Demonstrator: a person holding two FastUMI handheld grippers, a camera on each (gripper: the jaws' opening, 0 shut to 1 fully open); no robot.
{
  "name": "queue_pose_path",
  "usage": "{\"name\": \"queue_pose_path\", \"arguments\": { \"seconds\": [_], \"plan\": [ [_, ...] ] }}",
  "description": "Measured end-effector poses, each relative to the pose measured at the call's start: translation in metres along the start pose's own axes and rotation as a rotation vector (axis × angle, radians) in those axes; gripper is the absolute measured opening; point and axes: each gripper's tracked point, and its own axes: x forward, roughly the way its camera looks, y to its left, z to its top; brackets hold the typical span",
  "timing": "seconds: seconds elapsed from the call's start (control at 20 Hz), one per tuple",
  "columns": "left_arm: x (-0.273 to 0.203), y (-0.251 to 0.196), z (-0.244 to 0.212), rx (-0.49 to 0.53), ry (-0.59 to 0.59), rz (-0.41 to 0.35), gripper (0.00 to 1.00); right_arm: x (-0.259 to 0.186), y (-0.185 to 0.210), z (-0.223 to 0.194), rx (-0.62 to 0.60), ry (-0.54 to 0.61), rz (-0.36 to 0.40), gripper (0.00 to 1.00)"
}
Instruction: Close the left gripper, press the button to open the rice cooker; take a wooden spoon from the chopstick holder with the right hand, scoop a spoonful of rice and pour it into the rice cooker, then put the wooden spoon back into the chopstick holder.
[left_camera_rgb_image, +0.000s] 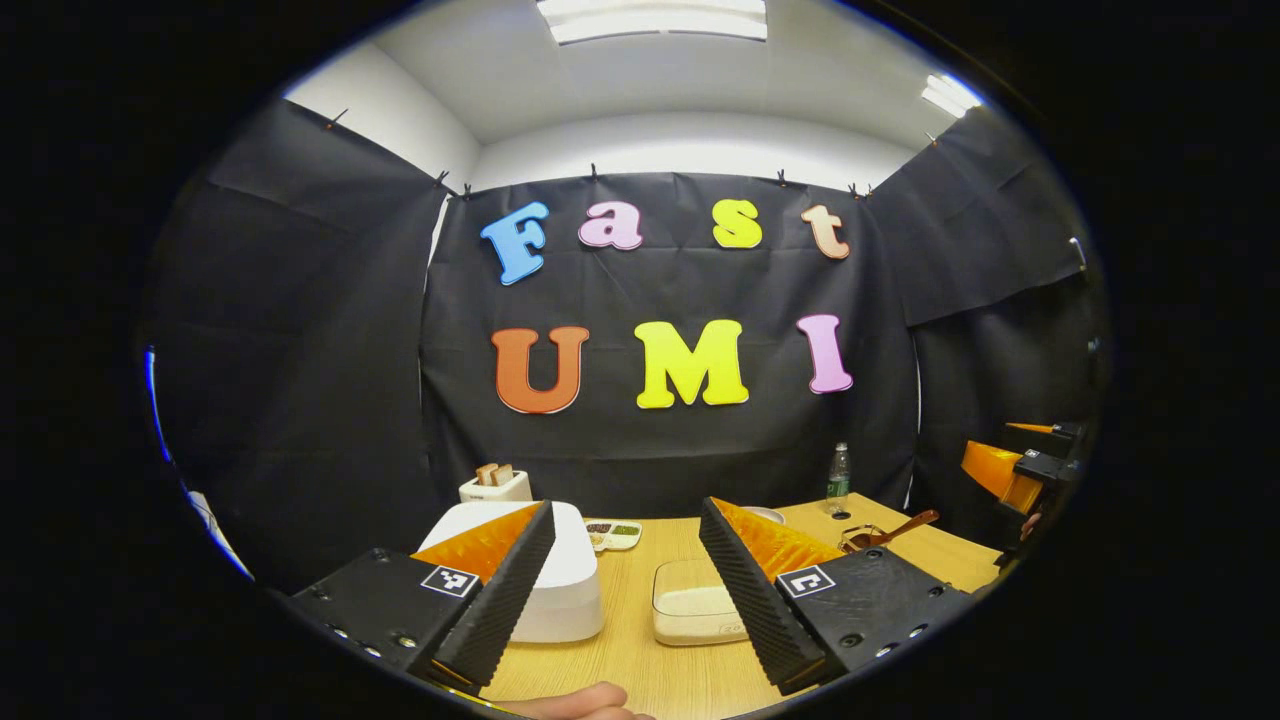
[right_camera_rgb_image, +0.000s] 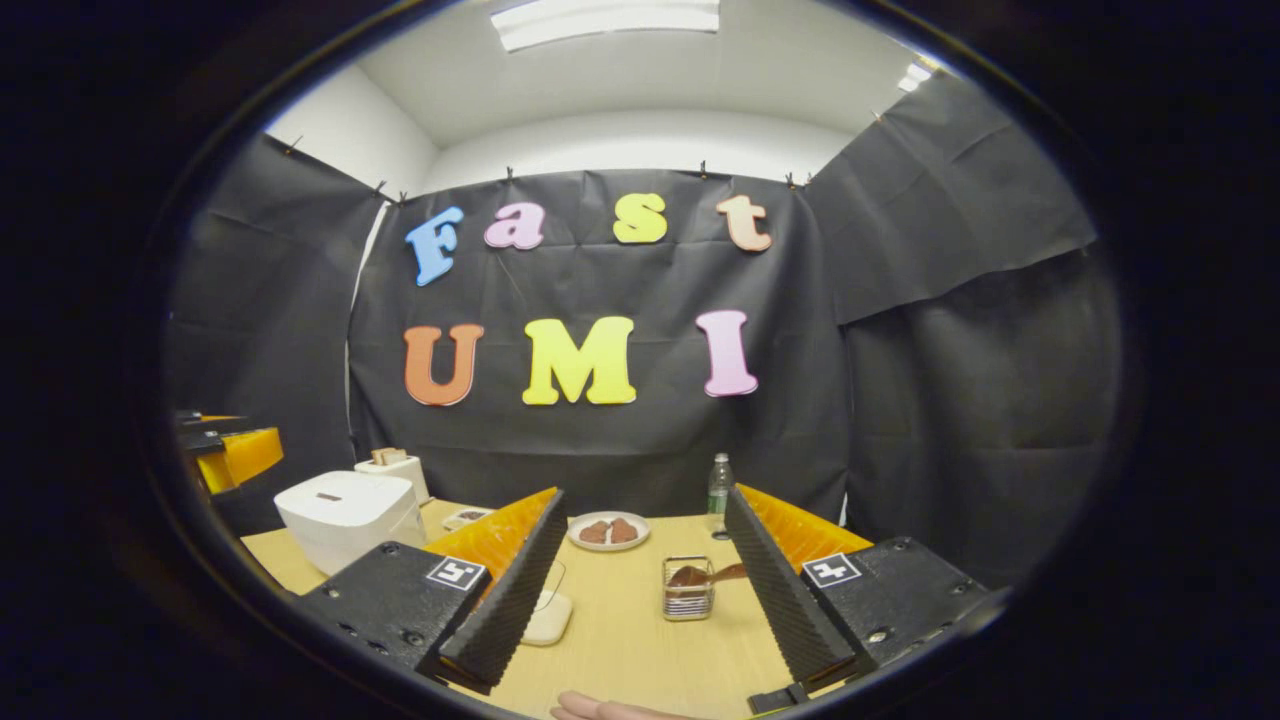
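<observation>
The left gripper is hovering above a light wooden table, its 2 ridged fingers spread wide apart and grasping nothing. Between and behind those fingers, a white, rounded, box-shaped rice cooker is sitting on the table with its lid shut. Just beside it, toward the middle, a clear square container of white rice is lying flat. Farther back to the right, a brown wooden spoon is leaning out of a wire chopstick holder, handle tilted to the right. A clear plastic bottle is standing near the back wall, and a white toaster holding 2 slices is standing behind the cooker.

The right gripper is also hanging over the table, its fingers released and wide apart. Between them, the chopstick holder is standing upright with the spoon resting in it. A white plate of brown food is lying behind it. The rice cooker is sitting well to the left.
</observation>
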Motion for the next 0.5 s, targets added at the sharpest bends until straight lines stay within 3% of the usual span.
{"name": "queue_pose_path", "arguments": {
  "seconds": [0.5],
  "plan": [
    [-0.003,-0.016,0.007,0.014,-0.002,-0.033,0.95,-0.006,-0.004,0.017,0.018,-0.015,0.004,1.0]
  ]
}}
